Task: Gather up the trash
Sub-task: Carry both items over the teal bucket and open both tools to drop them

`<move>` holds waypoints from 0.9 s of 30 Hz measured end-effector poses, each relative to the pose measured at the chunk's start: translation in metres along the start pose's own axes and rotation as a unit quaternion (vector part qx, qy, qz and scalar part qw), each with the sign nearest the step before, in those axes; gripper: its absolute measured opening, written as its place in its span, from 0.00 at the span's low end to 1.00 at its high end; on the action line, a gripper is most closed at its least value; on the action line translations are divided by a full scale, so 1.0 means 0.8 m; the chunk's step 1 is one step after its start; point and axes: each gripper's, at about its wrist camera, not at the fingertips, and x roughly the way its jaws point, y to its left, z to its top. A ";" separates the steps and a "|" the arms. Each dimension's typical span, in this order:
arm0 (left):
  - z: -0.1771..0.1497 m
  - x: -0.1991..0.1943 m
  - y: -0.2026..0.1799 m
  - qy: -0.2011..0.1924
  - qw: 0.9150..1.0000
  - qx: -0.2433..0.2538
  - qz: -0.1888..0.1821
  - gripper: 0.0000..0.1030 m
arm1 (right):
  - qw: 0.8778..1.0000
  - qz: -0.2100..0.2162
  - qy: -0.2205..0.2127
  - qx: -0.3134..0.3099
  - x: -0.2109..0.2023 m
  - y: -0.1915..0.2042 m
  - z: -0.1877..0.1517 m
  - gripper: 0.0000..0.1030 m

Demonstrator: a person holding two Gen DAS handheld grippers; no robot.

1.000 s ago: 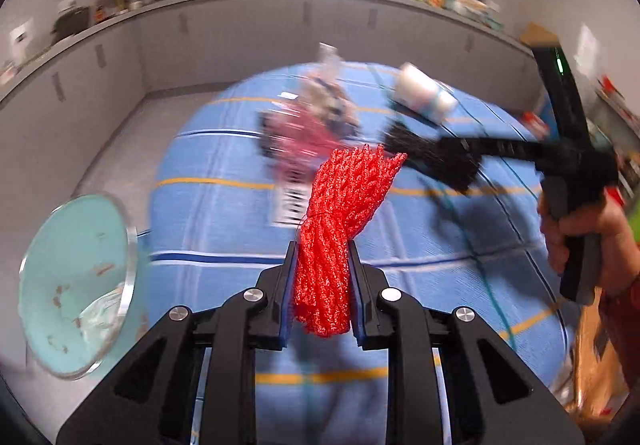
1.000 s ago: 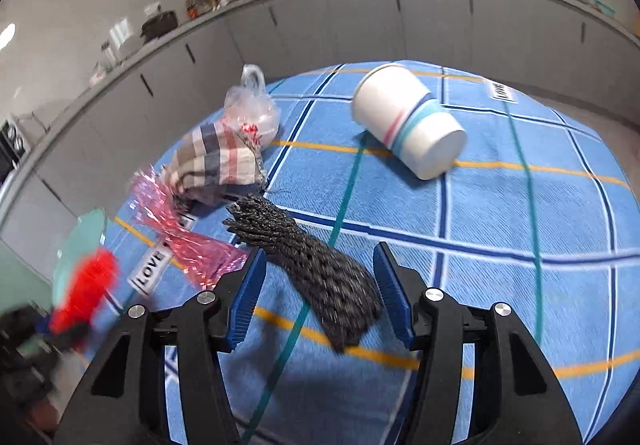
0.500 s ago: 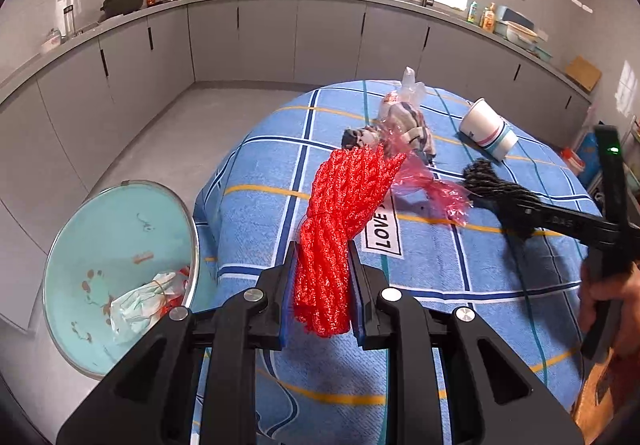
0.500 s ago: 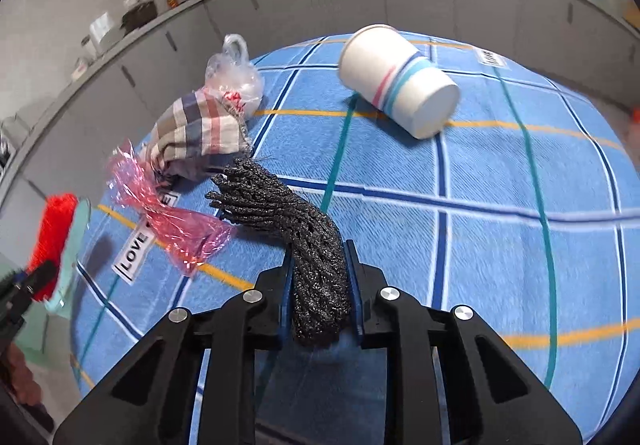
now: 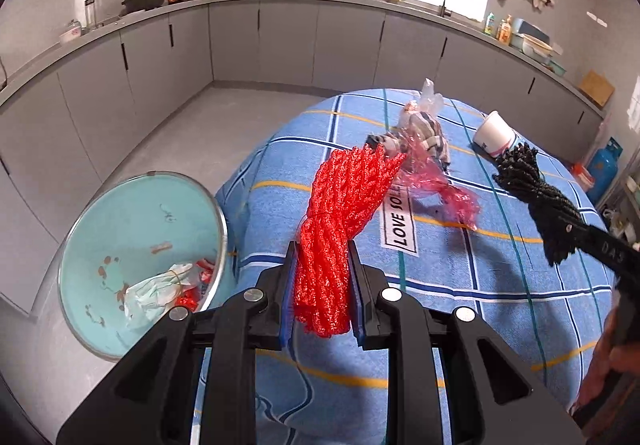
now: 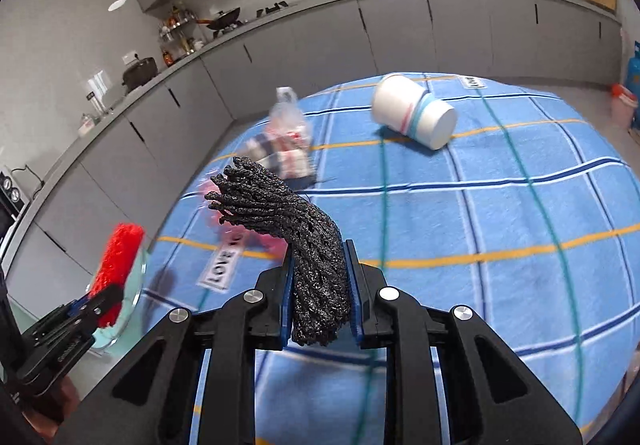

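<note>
Above the blue checked desk, your left claw is clenched on a red mesh net, held over the desk edge beside the teal trash bin. Your right claw grips a black mesh net lifted off the cloth. Farther back lie a paper cup, a plaid bundle and pink wrapping.

Both tools matte black plastic, angular frames w/ triangular cutouts. Left tool: blue pads on inner faces, 4 silver round screws across top. Right tool: same build, blue pads, 4 silver screws; white lettering on side, partly readable.
</note>
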 end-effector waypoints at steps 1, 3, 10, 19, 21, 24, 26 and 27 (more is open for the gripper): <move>-0.001 -0.003 0.002 -0.002 1.000 0.000 0.003 0.22 | 1.000 0.003 0.000 -0.001 0.000 0.008 -0.002 0.22; -0.001 -0.009 0.006 -0.007 1.000 0.000 0.008 0.22 | 1.000 0.011 0.000 -0.002 0.002 0.023 -0.004 0.22; -0.003 -0.032 0.031 -0.025 0.999 -0.009 0.029 0.22 | 0.999 0.042 -0.007 -0.028 -0.005 0.084 -0.014 0.22; -0.011 -0.052 0.069 -0.034 0.998 -0.028 0.051 0.22 | 0.996 0.073 -0.011 -0.058 -0.006 0.149 -0.023 0.22; -0.012 -0.057 0.078 -0.037 0.997 -0.032 0.056 0.22 | 0.995 0.080 -0.011 -0.065 -0.004 0.162 -0.024 0.22; -0.012 -0.065 0.093 -0.043 0.996 -0.039 0.065 0.22 | 0.993 0.090 -0.010 -0.071 -0.002 0.178 -0.027 0.22; -0.012 -0.070 0.104 -0.046 0.995 -0.044 0.074 0.22 | 0.992 0.098 -0.009 -0.076 0.000 0.189 -0.029 0.22; -0.013 -0.073 0.110 -0.047 0.995 -0.047 0.078 0.22 | 0.992 0.101 -0.009 -0.078 0.001 0.195 -0.029 0.22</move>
